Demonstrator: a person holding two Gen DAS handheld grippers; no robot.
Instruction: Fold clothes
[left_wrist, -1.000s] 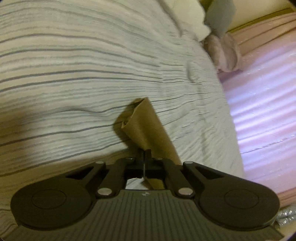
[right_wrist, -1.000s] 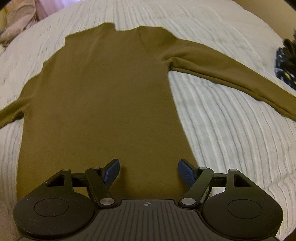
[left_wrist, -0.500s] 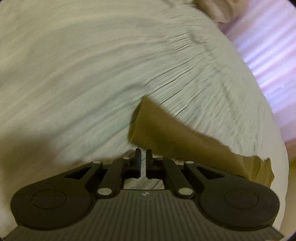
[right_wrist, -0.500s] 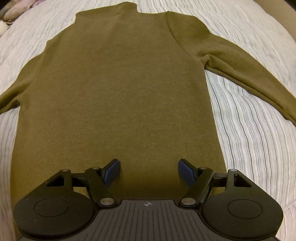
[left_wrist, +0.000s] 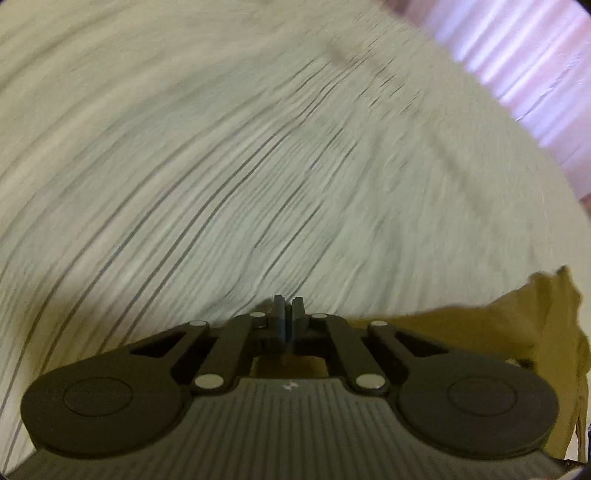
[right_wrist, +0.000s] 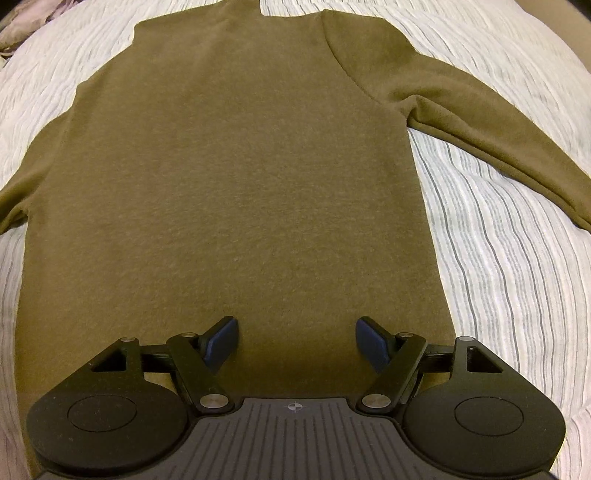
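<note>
Olive long-sleeved sweater (right_wrist: 236, 192) lies flat on the bed (right_wrist: 509, 280), on a striped white cover, neck end far from the right wrist camera and hem nearest it. Body is smooth. One sleeve (right_wrist: 491, 136) runs out over the cover toward the right edge of that view; the other leaves the view at the left edge.

Right tool (right_wrist: 295, 343): jaws wide, blue pads apart, nothing between them. It hangs over the lower middle of the sweater body, pointing steeply down. Contact with the cloth cannot be confirmed from this view.

Left tool (left_wrist: 287, 317): jaws drawn together. Left view is heavily smeared. Olive cloth (left_wrist: 517, 332) trails from behind the jaws toward the right edge of that view, and a patch of the same colour shows just below the jaws, so I read it as pinching part of the sweater, probably the far sleeve end. The pinch point itself is hidden by the fingers.

Step in hand (judgement): first fold, bringing a sleeve in across the body.

Next move calls for: carry the pinched cloth over the body without dragging the flat part, lay it straight, then release. The right tool is placed to pin the body down or to take the hem.
</note>
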